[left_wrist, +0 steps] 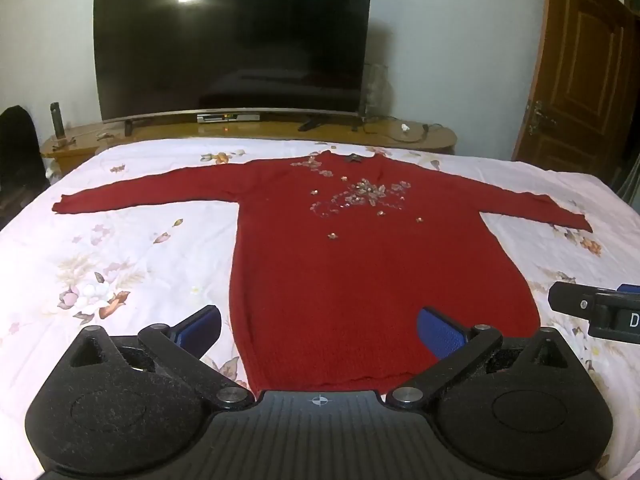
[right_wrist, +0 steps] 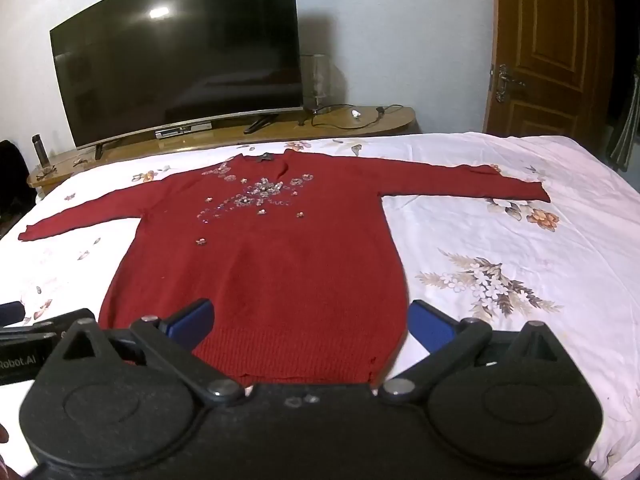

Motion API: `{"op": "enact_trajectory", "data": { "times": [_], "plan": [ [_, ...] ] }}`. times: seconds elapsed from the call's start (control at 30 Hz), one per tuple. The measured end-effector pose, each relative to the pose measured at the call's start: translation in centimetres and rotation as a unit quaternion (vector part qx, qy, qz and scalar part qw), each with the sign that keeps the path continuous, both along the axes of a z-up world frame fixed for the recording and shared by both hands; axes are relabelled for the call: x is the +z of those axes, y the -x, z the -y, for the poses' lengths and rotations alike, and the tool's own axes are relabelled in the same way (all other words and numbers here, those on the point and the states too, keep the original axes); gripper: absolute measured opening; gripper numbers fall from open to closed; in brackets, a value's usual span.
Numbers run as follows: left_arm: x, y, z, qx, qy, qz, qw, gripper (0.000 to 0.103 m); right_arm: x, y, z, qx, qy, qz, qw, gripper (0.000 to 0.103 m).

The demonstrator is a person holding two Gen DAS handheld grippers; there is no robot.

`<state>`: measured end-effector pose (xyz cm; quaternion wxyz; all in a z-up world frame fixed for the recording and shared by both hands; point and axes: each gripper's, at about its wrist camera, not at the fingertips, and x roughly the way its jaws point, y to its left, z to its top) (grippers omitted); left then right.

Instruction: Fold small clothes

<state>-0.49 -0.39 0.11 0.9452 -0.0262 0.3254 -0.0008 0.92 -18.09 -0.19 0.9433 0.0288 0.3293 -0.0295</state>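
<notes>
Sweater (left_wrist: 360, 264), red, lies flat and face up on the bed (left_wrist: 120, 248), hem toward both cameras, neck at 12 o'clock, both sleeves spread out to 9 and 3 o'clock. A cluster of sequins (left_wrist: 362, 196) decorates the chest below the neckline.

Readable writing is sparse: in the right wrist view, "Robot.AI" shows on the black body at 9 o'clock, which is part of the left gripper (right_wrist: 12, 312); in the left wrist view a lone "D" shows on the right gripper (left_wrist: 600, 304) at 3 o'clock.

The left gripper (left_wrist: 320, 326) is held low and level over the hem, pointing along the sweater toward 12 o'clock. Its blue pads (left_wrist: 440, 336) stand wide apart and grip nothing; the one at 3 o'clock overlaps the fabric, the other sits over the sheet just beside the sweater's edge. Whether either touches cloth I cannot tell.

The right gripper (right_wrist: 312, 322) is posed likewise over the hem, jaws spread wide, empty; its left pad (right_wrist: 192, 320) overlaps the fabric and the other lies off the sweater's right edge.

Beyond the bed at 12 o'clock a dark TV (left_wrist: 232, 36) stands on a wooden cabinet (left_wrist: 420, 138); a brown door (left_wrist: 584, 72) is at 2 o'clock.
</notes>
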Motion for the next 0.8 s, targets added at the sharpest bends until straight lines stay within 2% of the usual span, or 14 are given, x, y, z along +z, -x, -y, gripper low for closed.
{"op": "enact_trajectory", "data": {
  "times": [0.8],
  "plan": [
    [-0.08, -0.01, 0.29, -0.004, -0.003, -0.002, 1.0, 0.103, -0.13, 0.1, 0.29, -0.002, 0.0, 0.001, 1.0, 0.102]
  ]
}}
